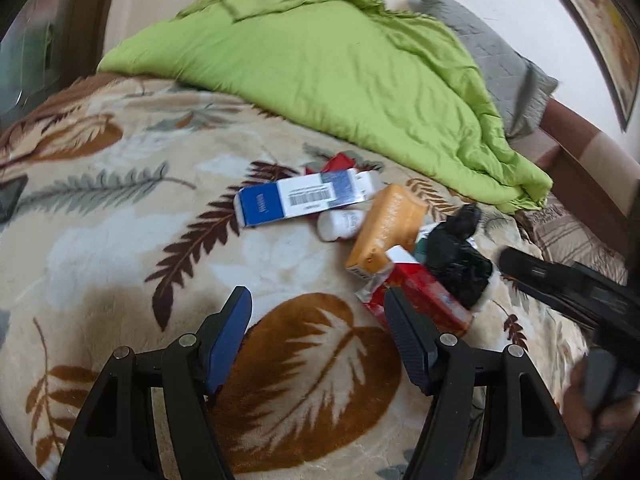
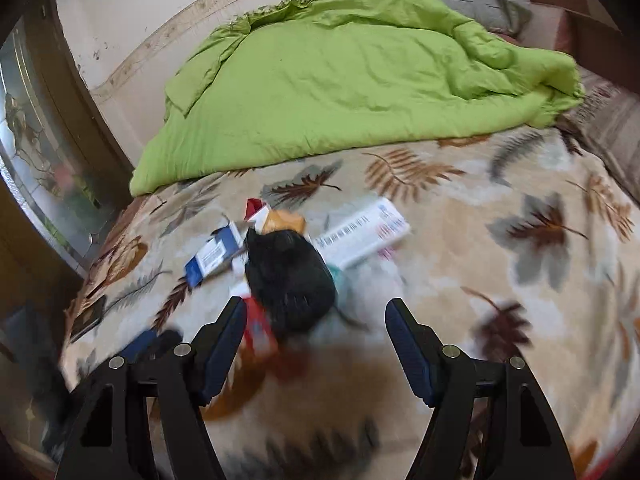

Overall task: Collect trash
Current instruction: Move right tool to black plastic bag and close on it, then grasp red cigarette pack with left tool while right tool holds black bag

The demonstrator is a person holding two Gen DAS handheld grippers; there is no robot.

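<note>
Trash (image 1: pixel 384 236) sits in one heap in the middle of the bed, on the leaf-patterned blanket (image 1: pixel 120 248). From my left view I can pick out a blue-and-white box (image 1: pixel 296 200), a small white bottle (image 1: pixel 340 225) just below it, an orange packet (image 1: pixel 386 228) leaning over a red carton (image 1: pixel 420 294), and a crumpled black bag (image 1: pixel 456 258) touching the carton's right side. A green quilt (image 1: pixel 320 68) is bunched up behind the heap, with a grey pillow (image 1: pixel 480 40) beyond it. My left tool (image 1: pixel 318 316) hangs over the blanket with its jaws apart and nothing between them; its right finger overlaps the carton's near end in the picture. My right tool (image 2: pixel 316 316) is likewise spread and empty, the black bag just ahead; that view is blurred.
</note>
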